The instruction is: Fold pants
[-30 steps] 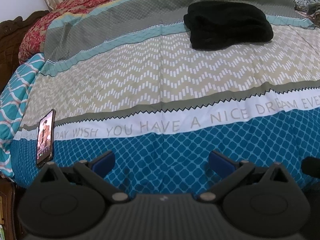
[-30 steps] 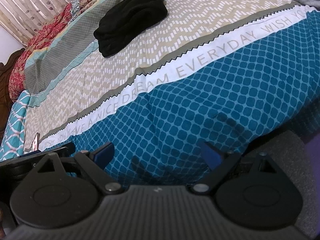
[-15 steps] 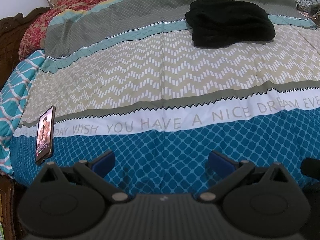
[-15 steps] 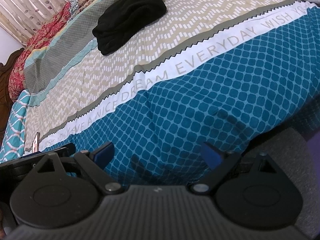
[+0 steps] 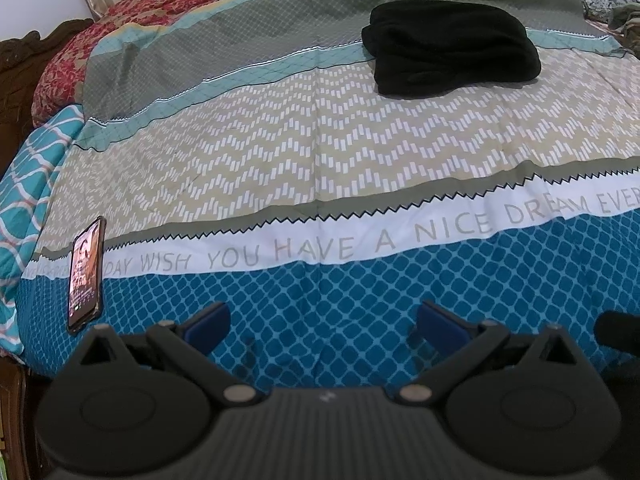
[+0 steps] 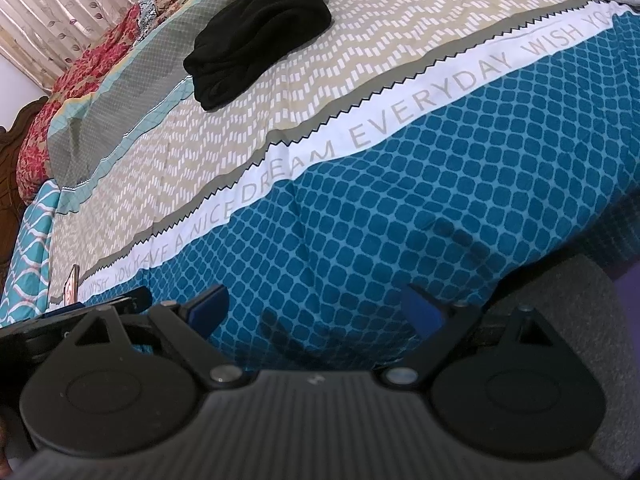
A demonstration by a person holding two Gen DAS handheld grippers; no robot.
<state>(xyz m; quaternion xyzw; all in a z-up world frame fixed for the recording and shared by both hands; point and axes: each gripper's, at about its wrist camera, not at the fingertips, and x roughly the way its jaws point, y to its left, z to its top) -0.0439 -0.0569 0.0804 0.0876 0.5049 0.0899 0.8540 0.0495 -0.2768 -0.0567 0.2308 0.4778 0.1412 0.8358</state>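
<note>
1. The bedspread (image 5: 320, 152) covers the whole bed and gives a flat place for folding.
2. The black pants (image 5: 452, 52) lie far from both grippers as a compact bundle (they seem folded already, but the layers are hard to see).
3. The left gripper (image 5: 320, 320) and right gripper (image 6: 316, 308) hang over the near edge, jaws wide, holding nothing.
4. A phone (image 5: 85, 276) lies at the left edge; in the right view it is mostly hidden.

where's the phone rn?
Left wrist view: phone lies flat at the bedspread's left edge, across the white text band, just ahead-left of the left gripper.
</note>
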